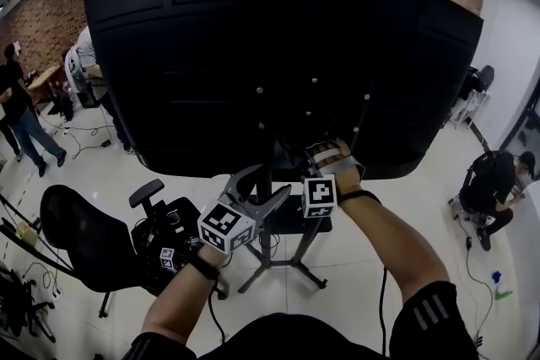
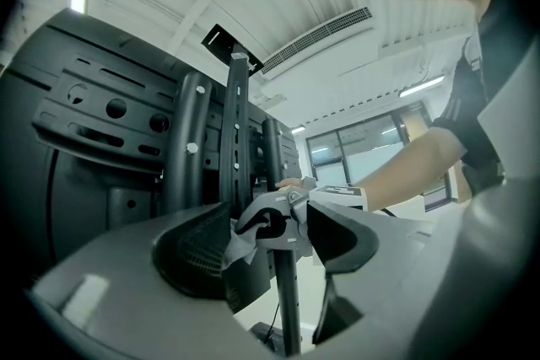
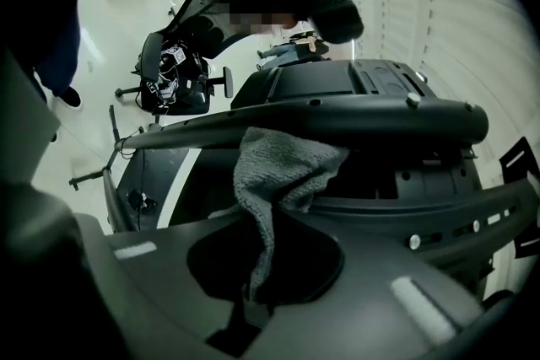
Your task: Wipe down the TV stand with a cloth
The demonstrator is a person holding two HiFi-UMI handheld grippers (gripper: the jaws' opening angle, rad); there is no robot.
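Observation:
The TV stand's black pole (image 1: 267, 242) carries a big black TV, whose back panel (image 1: 253, 55) faces me. My right gripper (image 1: 331, 163) is shut on a grey cloth (image 1: 324, 153), which it holds against the mounting bracket just under the panel's lower edge. In the right gripper view the cloth (image 3: 278, 173) drapes over a black bar (image 3: 337, 118), pinched between the jaws of that gripper (image 3: 251, 292). My left gripper (image 1: 263, 190) stands open with its jaws on either side of the pole (image 2: 287, 299). The left gripper view also shows the right gripper (image 2: 287, 211) and the cloth (image 2: 240, 242).
A black office chair (image 1: 84, 244) and a second chair with gear on it (image 1: 169, 236) stand on the floor to the left. People stand at the far left (image 1: 21, 114); one person crouches at the right (image 1: 494, 190). A spray bottle (image 1: 500, 287) sits on the floor.

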